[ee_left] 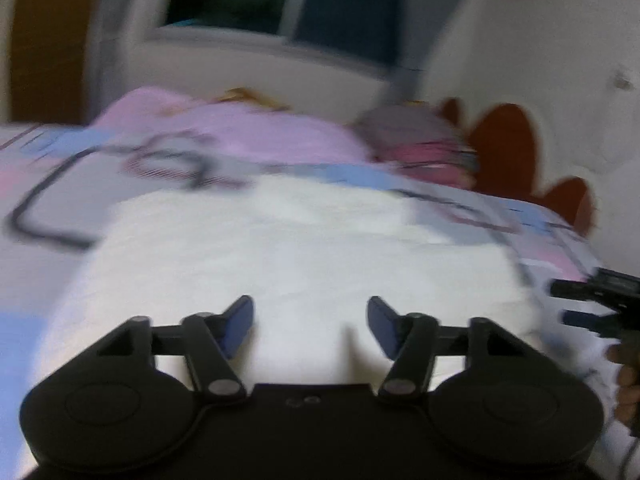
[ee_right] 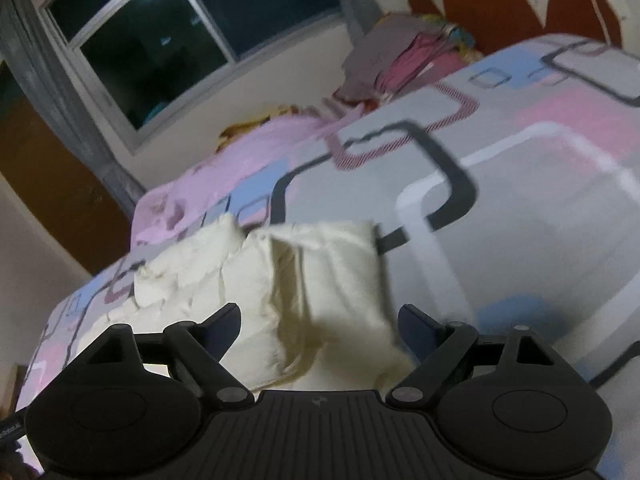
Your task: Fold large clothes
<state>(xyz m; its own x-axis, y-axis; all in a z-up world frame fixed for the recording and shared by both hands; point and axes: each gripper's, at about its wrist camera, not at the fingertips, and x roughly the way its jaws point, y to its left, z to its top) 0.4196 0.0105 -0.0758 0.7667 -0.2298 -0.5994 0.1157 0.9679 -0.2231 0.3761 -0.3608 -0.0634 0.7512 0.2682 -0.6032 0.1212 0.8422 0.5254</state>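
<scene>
A white garment [ee_left: 300,240] lies spread on the patterned bed sheet [ee_left: 52,200]; this left wrist view is blurred. My left gripper [ee_left: 311,312] hovers over its near part, jaws apart, with nothing pinched between the blue pads [ee_left: 240,320]. In the right wrist view the same garment [ee_right: 320,272] lies rumpled, with a folded flap at its right end. My right gripper [ee_right: 318,316] stands open over that end; cloth shows between the fingers, but the pads do not press on it. The right gripper [ee_left: 592,300] also shows at the left view's right edge, held by a hand [ee_left: 628,384].
A pink blanket [ee_right: 240,160] lies bunched at the bed's far side. A pile of grey and pink clothes [ee_right: 392,64] sits by the red-and-white headboard [ee_right: 500,4]. Behind are a dark window [ee_right: 168,44], a grey curtain [ee_right: 64,92] and the bare sheet [ee_right: 540,200] to the right.
</scene>
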